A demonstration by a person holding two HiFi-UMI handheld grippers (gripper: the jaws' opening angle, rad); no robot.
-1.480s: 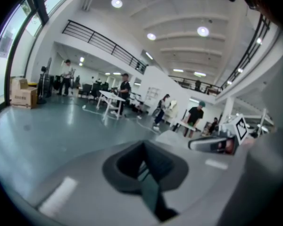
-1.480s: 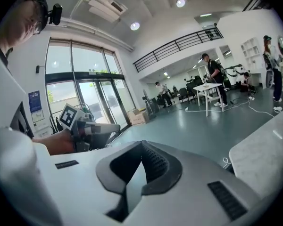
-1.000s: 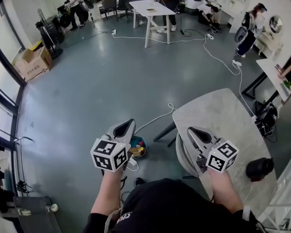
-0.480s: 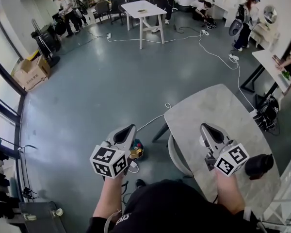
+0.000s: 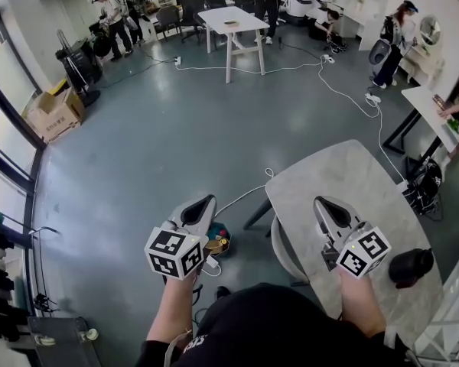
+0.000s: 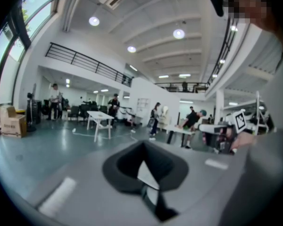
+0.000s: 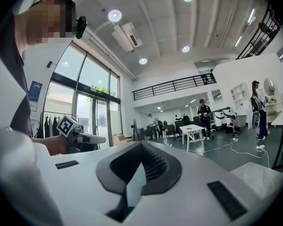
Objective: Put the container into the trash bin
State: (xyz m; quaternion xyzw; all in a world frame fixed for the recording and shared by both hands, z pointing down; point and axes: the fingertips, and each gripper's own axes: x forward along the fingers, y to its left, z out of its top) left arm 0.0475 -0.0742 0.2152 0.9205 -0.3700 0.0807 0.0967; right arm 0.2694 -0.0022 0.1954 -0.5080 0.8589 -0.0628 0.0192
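Container (image 5: 409, 267), black and rounded, sits on the pale marbled counter (image 5: 344, 174) close to its near right edge, just right of the right gripper (image 5: 321, 202) and not touched by it; whether anything lies inside it cannot be told. A pale round bin (image 5: 279, 243) shows only part of its rim from under the counter's near left edge, and its inside is mostly hidden. The right gripper hovers over the counter with its jaws pressed together on nothing. The left gripper (image 5: 206, 201) hangs over the grey floor (image 5: 161, 151), jaws likewise closed and empty. Just beside it on the floor stands a small blue tub (image 5: 216, 238) with gold and red bits in it, too small to name. Far left, by the windows, a cardboard box (image 5: 53, 107) rests with its contents out of sight.
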